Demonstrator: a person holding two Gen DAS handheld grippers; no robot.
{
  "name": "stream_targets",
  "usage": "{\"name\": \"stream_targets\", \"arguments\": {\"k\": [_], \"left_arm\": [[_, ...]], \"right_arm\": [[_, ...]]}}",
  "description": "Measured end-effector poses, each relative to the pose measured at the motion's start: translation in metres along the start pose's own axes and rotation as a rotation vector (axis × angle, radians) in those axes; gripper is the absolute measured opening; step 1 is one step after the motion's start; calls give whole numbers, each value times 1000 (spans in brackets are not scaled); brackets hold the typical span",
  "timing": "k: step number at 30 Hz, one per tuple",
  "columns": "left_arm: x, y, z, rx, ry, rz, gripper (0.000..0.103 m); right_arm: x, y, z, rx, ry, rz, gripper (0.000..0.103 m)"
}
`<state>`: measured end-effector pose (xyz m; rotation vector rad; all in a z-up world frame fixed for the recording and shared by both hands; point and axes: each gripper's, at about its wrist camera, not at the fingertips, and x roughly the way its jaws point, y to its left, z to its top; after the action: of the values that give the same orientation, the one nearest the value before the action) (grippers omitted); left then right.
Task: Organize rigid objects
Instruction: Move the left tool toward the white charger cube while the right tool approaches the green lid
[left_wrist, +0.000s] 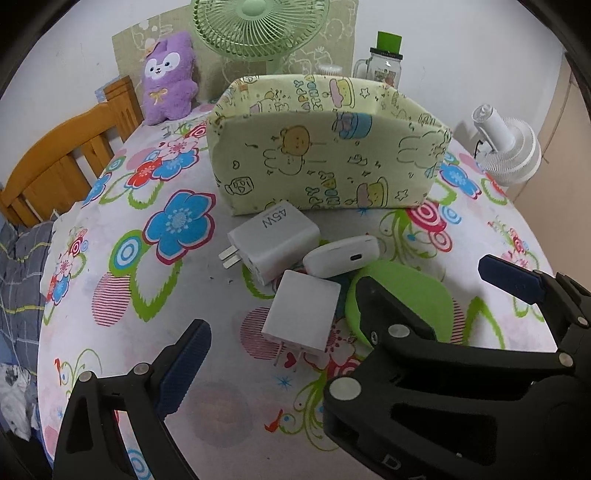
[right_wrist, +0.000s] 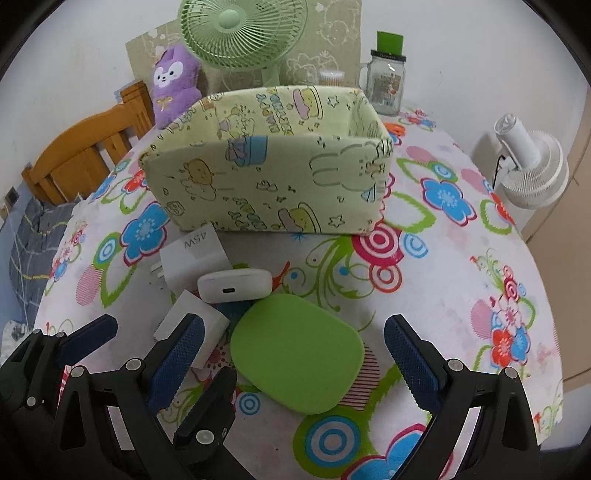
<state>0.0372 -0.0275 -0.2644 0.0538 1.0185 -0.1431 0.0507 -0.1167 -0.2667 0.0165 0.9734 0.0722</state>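
Note:
A pale green printed fabric box (left_wrist: 325, 155) (right_wrist: 269, 177) stands open at the table's middle back. In front of it lie a white 45W charger (left_wrist: 275, 242) (right_wrist: 192, 254), a white earbud case (left_wrist: 341, 256) (right_wrist: 234, 286), a second white charger (left_wrist: 301, 317) (right_wrist: 192, 328) and a flat green rounded pad (left_wrist: 417, 299) (right_wrist: 299, 354). My right gripper (right_wrist: 291, 347) is open, its fingers either side of the green pad. My left gripper (left_wrist: 351, 306) is open and empty, straddling the second charger. The right gripper's arm crosses the left wrist view (left_wrist: 443, 350).
A floral tablecloth (left_wrist: 155, 295) covers the table. At the back stand a purple plush (left_wrist: 170, 77), a green fan (left_wrist: 258, 29) and a glass jar (left_wrist: 386, 66). A white fan (left_wrist: 506, 147) sits at the right, a wooden bed frame (left_wrist: 66, 155) at the left.

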Motion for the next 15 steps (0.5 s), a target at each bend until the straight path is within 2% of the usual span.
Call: {"name": "stream_targets", "arguments": {"k": [15], "left_arm": [[24, 2, -3, 96, 16, 6, 98]], "right_arm": [[23, -2, -8, 62, 55, -55, 100]]}}
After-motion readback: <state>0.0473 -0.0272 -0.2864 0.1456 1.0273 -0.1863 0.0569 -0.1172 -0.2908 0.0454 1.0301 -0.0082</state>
